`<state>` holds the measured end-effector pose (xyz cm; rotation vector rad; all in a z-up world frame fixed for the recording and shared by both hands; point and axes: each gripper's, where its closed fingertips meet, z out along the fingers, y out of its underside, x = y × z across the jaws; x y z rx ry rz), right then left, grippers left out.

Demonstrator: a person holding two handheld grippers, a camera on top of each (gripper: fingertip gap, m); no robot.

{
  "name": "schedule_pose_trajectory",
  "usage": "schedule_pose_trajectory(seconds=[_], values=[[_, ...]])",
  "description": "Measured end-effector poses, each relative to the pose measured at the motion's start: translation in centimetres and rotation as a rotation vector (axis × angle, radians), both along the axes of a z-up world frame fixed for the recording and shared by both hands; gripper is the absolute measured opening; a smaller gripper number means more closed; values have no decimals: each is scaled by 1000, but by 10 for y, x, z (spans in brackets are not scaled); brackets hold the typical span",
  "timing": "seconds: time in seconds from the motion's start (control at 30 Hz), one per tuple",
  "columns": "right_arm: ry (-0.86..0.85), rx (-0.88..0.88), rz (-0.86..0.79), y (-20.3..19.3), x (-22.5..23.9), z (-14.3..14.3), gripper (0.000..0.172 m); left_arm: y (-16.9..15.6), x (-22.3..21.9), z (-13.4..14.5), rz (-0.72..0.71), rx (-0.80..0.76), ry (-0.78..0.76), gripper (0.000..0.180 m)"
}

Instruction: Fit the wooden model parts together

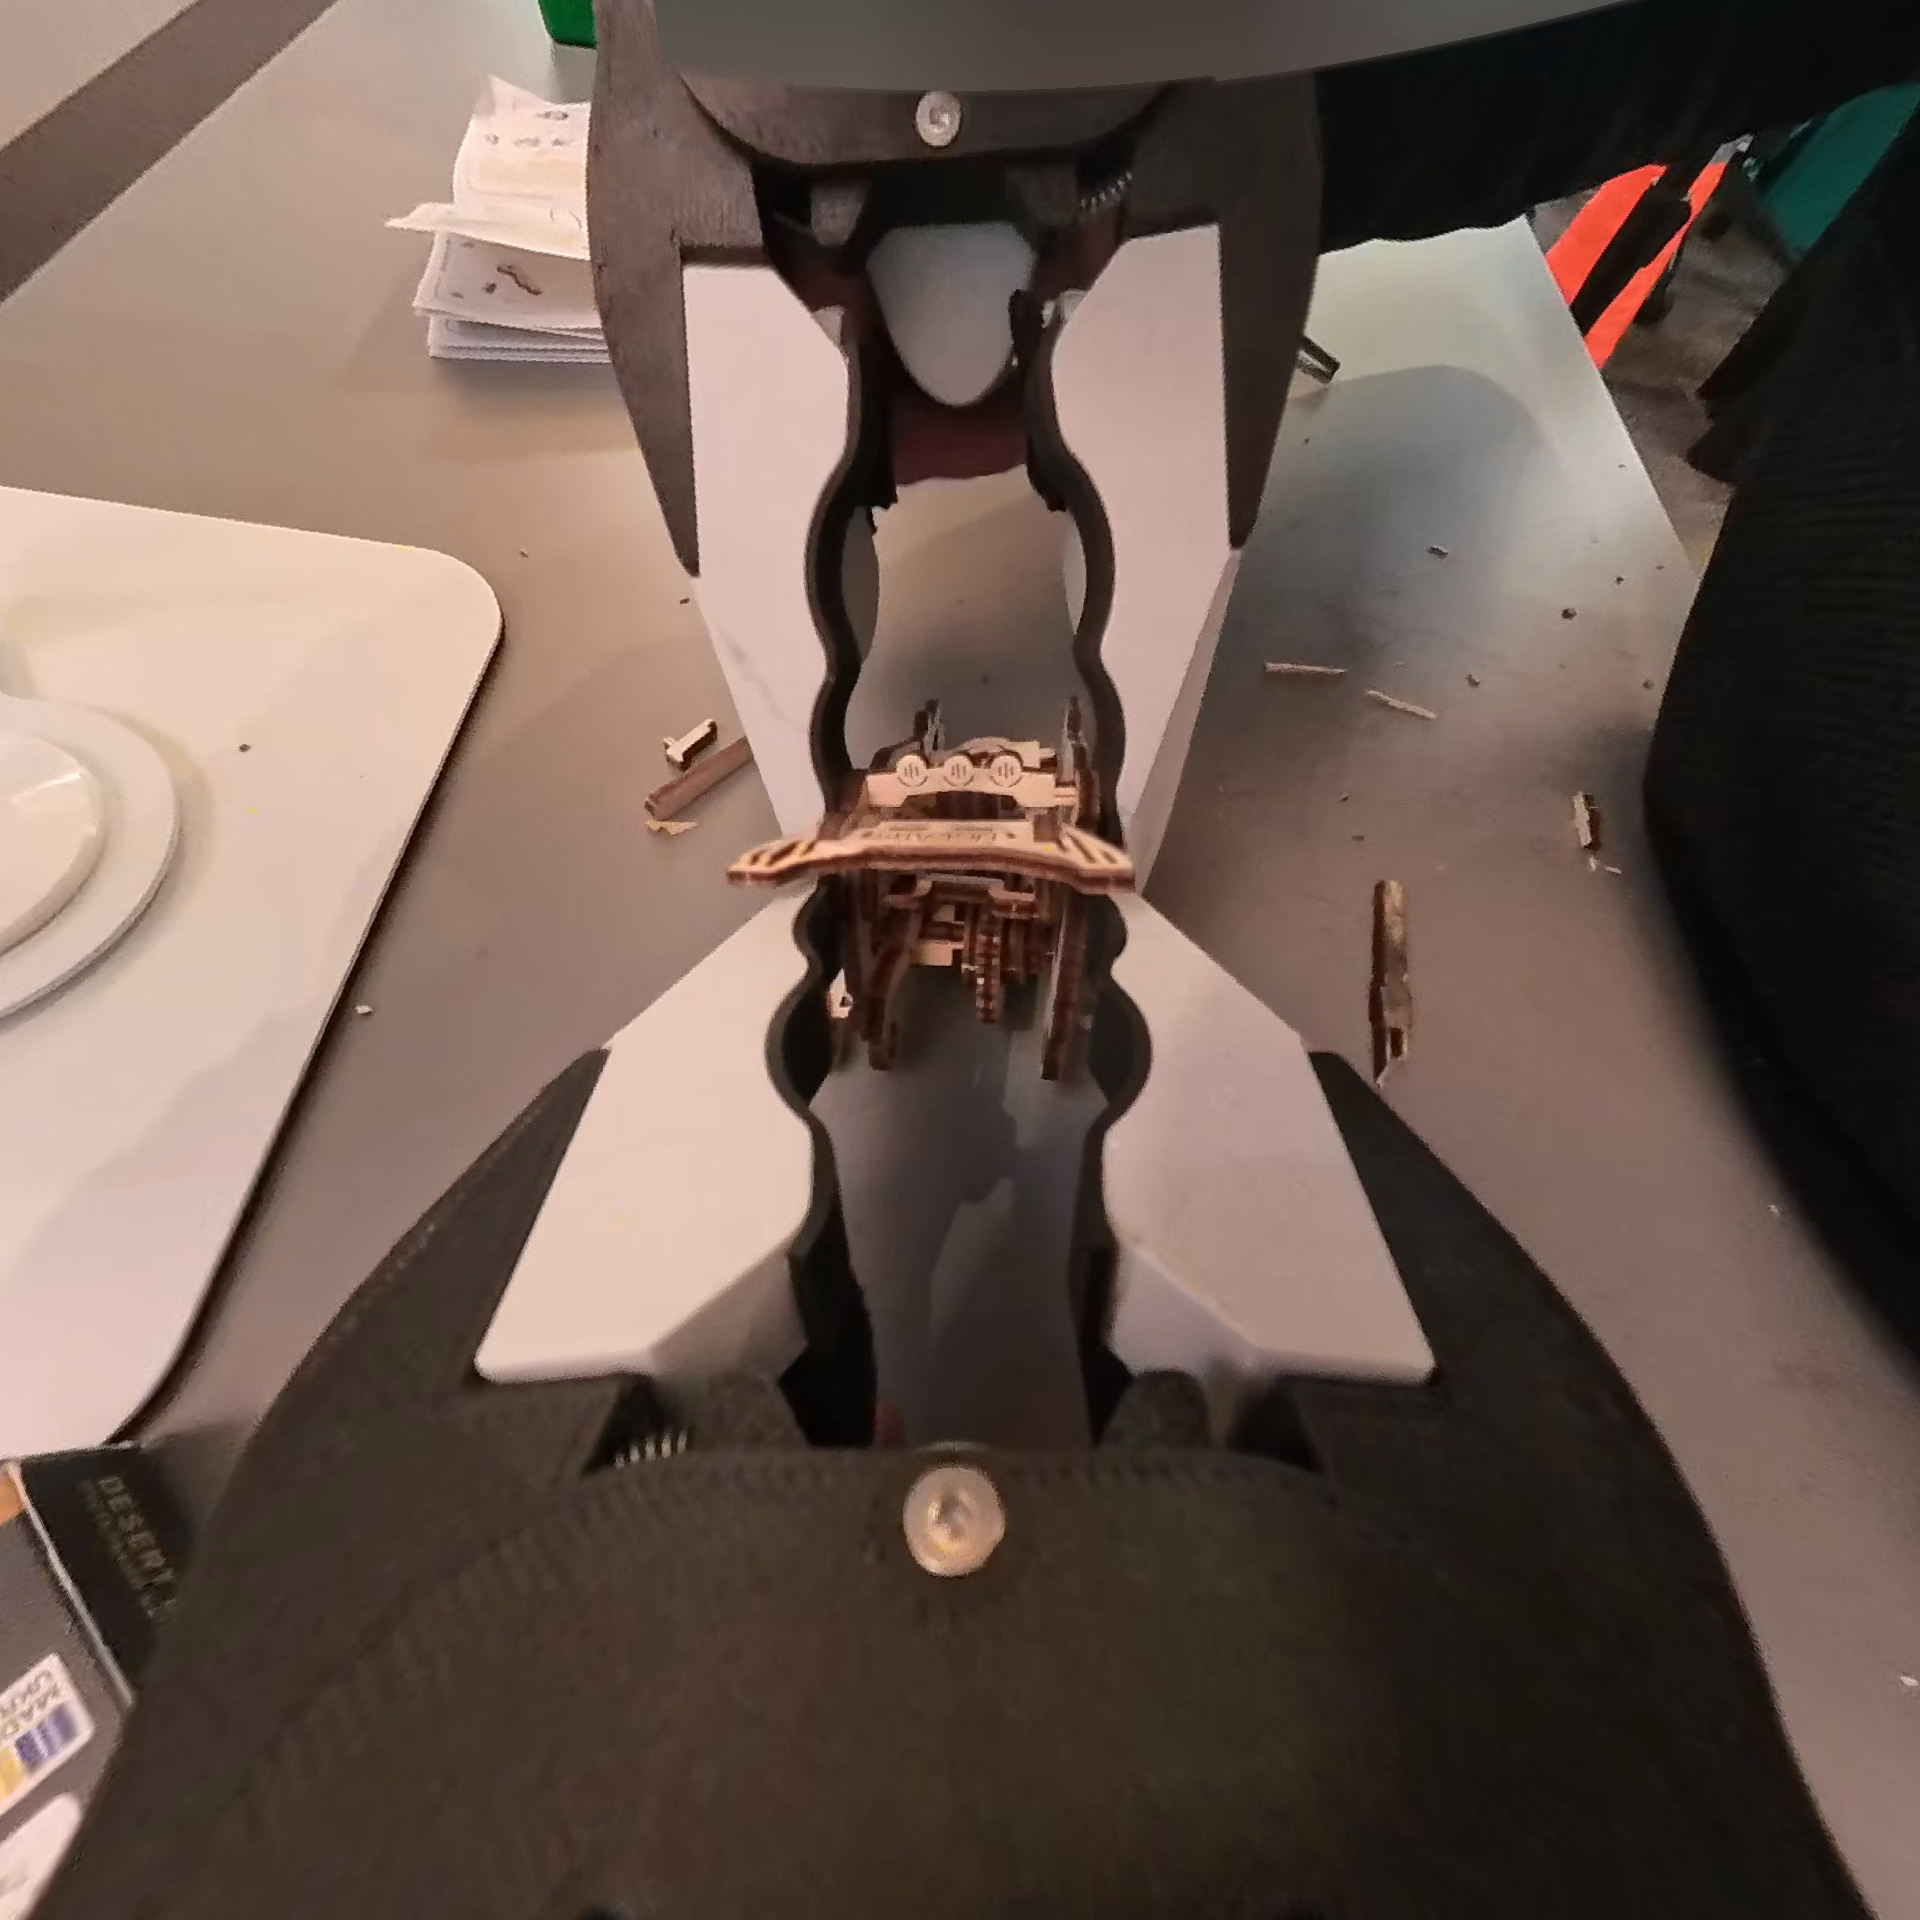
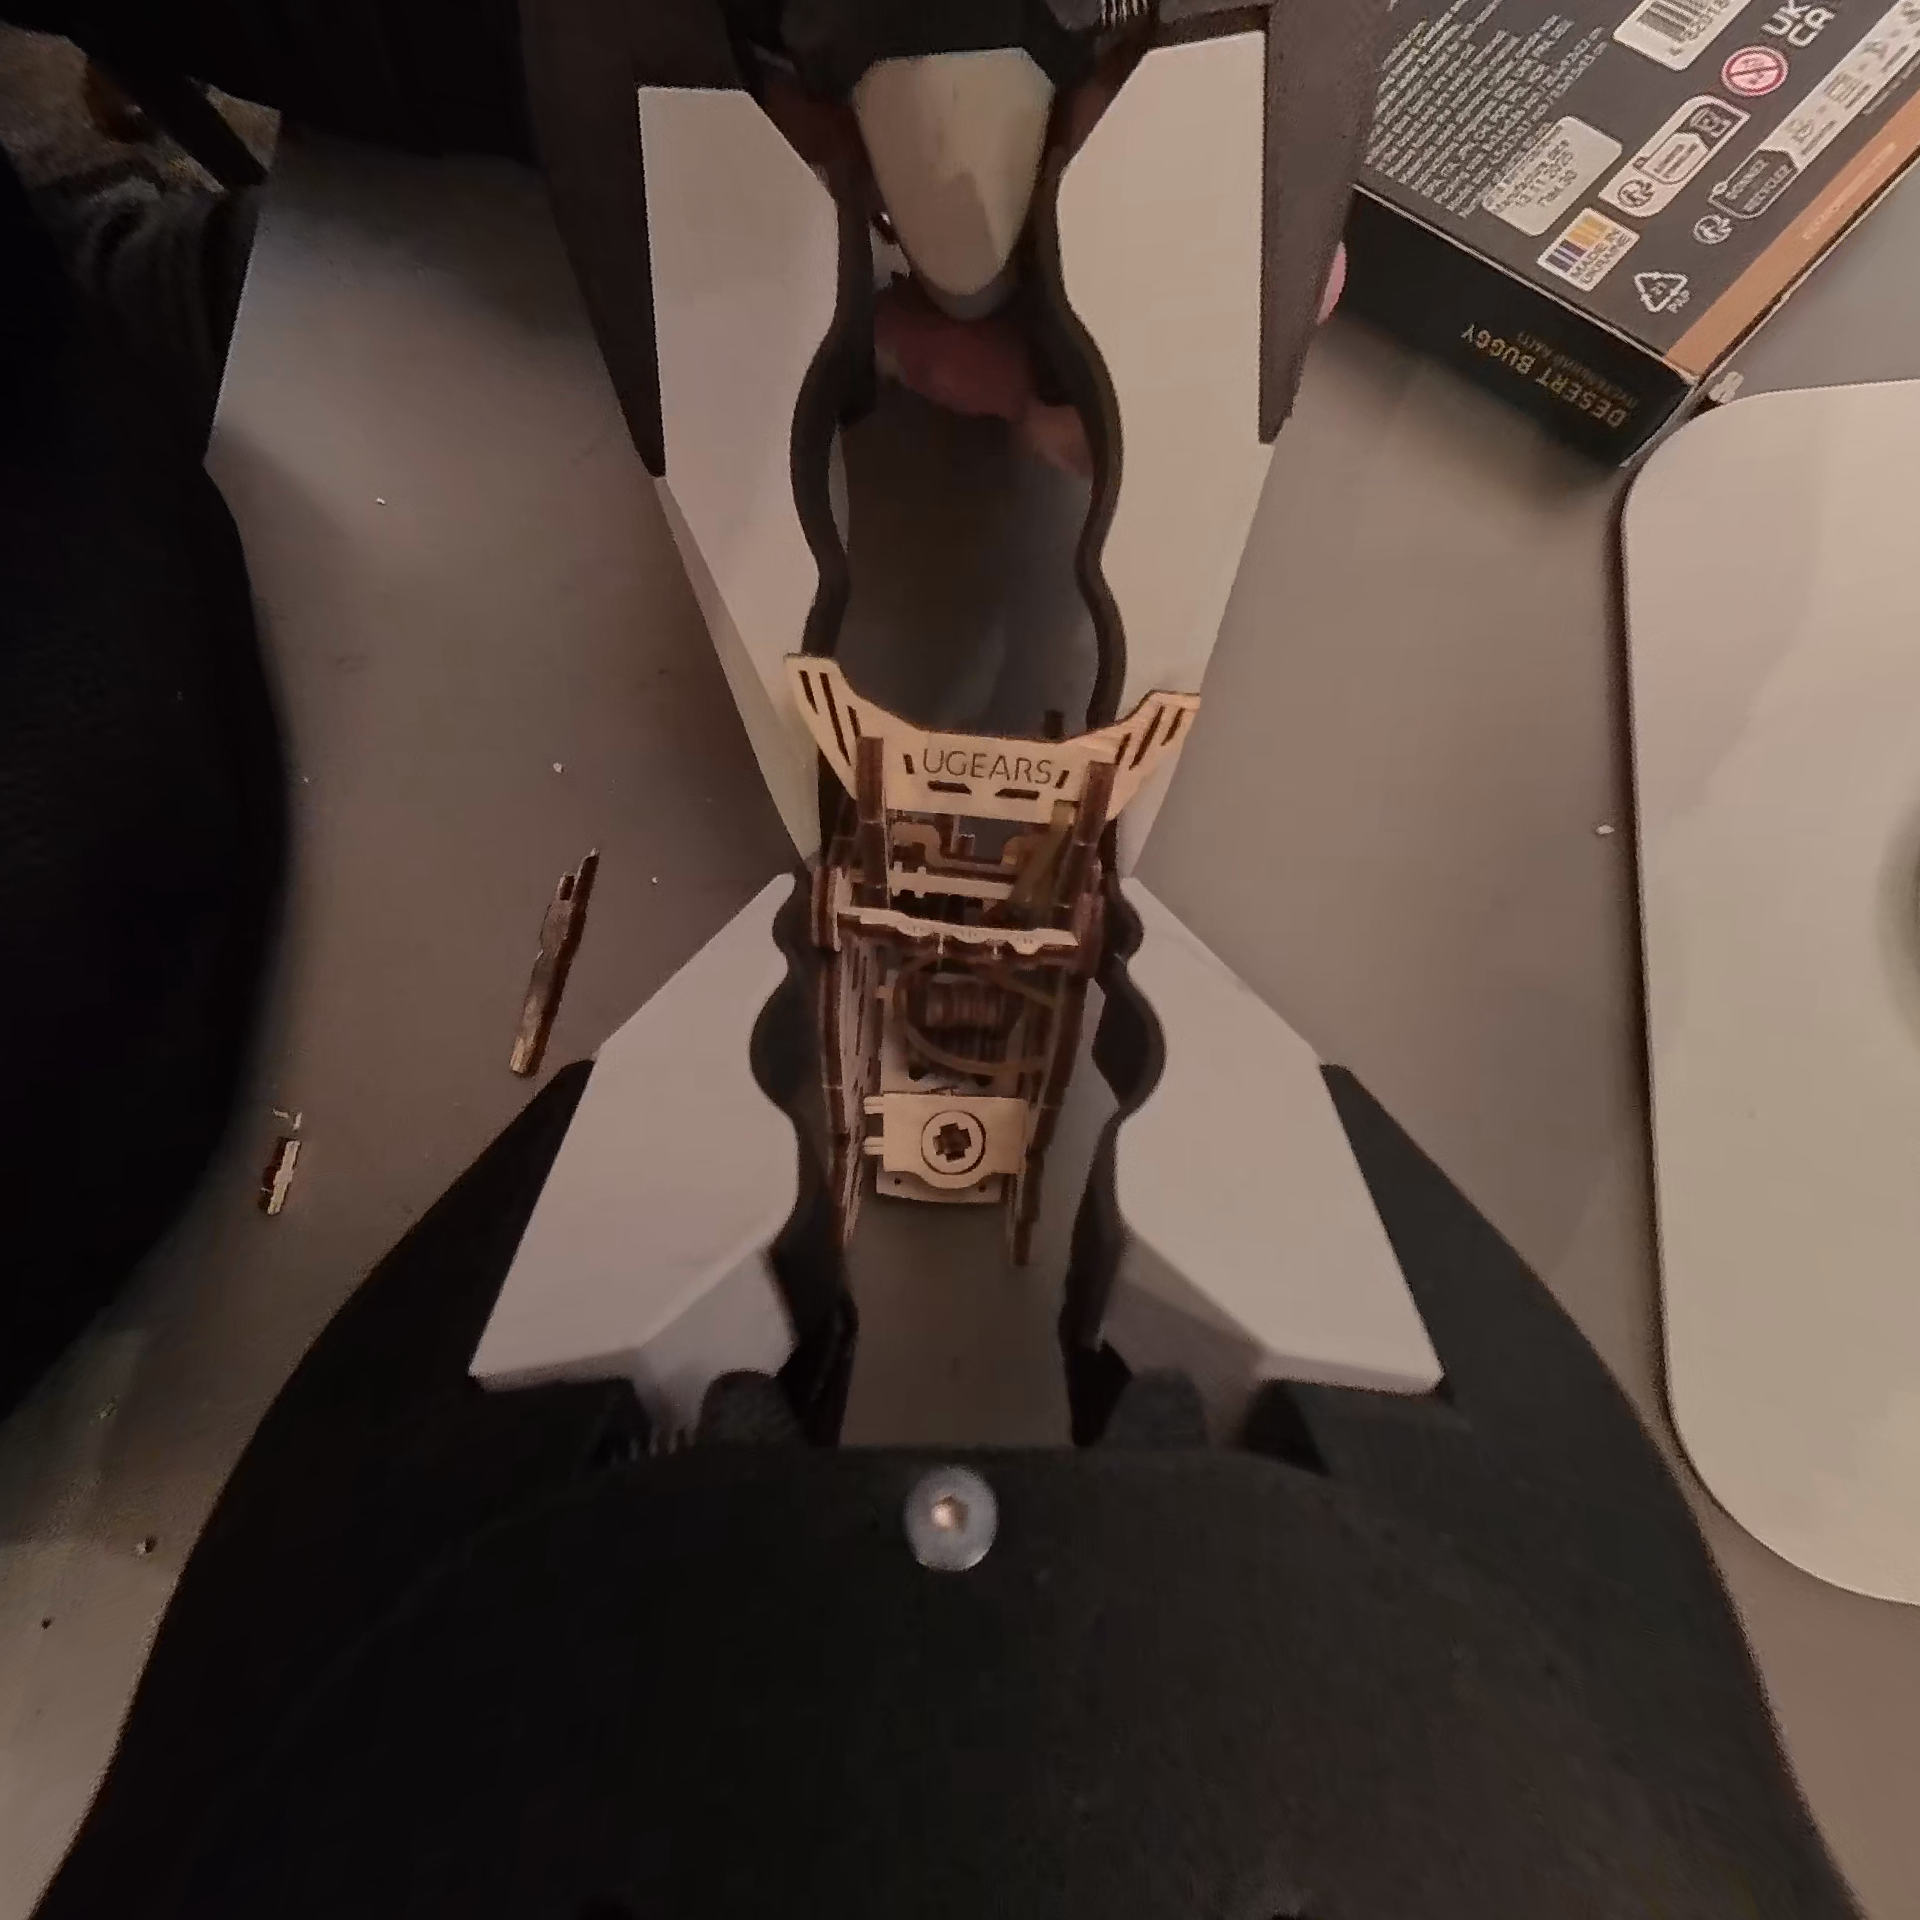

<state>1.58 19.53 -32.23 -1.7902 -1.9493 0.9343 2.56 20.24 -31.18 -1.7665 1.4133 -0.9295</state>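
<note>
In the left wrist view, a white tray lies at the far left edge of the grey tabletop, with a dark box at the near left corner and a stack of paper sheets farther back. Just right of the tray, small wood offcuts lie loose. In the middle, the wooden model hangs above the tabletop, gripped from both ends: the left tool comes in from the near side, set narrow, its black wavy pads pressed on the model's flanks, while the right tool reaches in from the far side and clamps the other end, its fingers meeting the left tool's almost tip to tip. Right of them lie a long wood strip, splinters and a black chair. In the right wrist view the model sits lengthwise in that tool's narrow grasp, its winged plate at the far end, the strip now left, and the box and tray to the right.
</note>
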Motion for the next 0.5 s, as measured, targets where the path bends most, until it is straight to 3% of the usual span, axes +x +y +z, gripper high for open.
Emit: schedule_pose_trajectory(seconds=[0.43, 0.5], values=[[69, -37, -77, 8, -3, 13, 55, 3, -2, 0, -2, 5, 13, 43], [78, -34, -80, 8, -2, 15, 49, 3, -2, 0, -4, -1, 9, 44]])
